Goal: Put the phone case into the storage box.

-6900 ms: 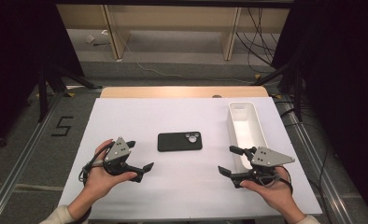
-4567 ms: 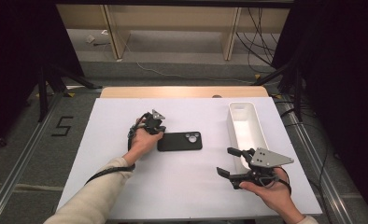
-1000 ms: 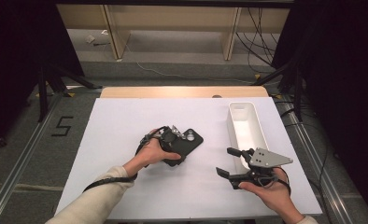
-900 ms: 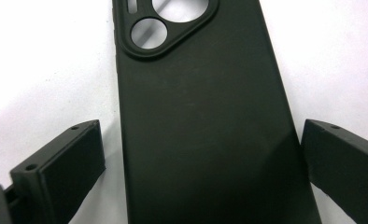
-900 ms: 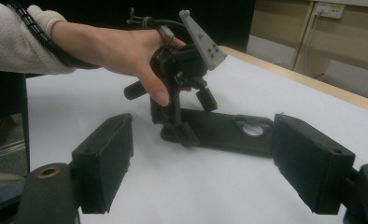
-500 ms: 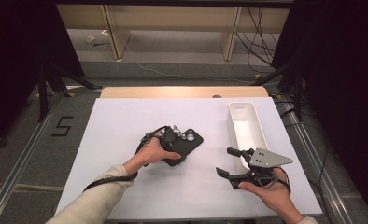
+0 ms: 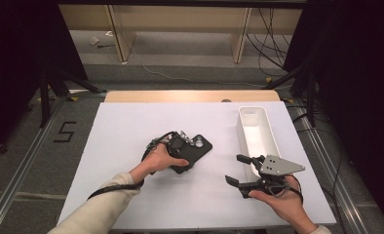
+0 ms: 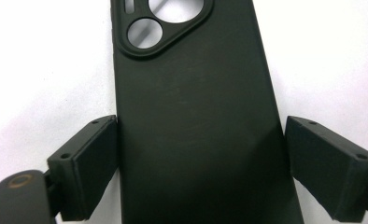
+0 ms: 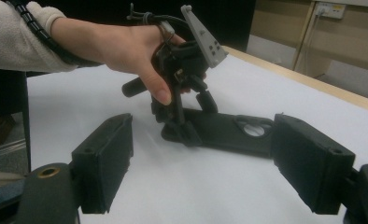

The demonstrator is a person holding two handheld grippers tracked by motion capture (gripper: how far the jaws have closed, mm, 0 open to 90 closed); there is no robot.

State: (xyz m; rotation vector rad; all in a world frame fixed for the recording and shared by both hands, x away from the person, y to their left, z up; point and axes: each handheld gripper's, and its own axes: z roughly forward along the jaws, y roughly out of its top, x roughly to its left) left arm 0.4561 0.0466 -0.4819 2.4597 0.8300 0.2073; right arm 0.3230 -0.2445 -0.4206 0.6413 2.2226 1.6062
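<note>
The left hand-held gripper (image 7: 180, 146) straddles the black phone case (image 8: 196, 121), jaws spread, barely touching it; the right hand-held gripper (image 7: 239, 170) hovers open.

The phone case (image 8: 196, 121) is cut off at top and bottom edges in the left gripper view. Its near end is hidden under the left gripper (image 7: 180, 146) in the high view.

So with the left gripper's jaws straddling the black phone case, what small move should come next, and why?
Probably close the left gripper on the black rubbery phone case. In the left gripper view the case sits between the jaws: one pad touches its edge, the other pad stands slightly off. The case lies on the white table.
</note>
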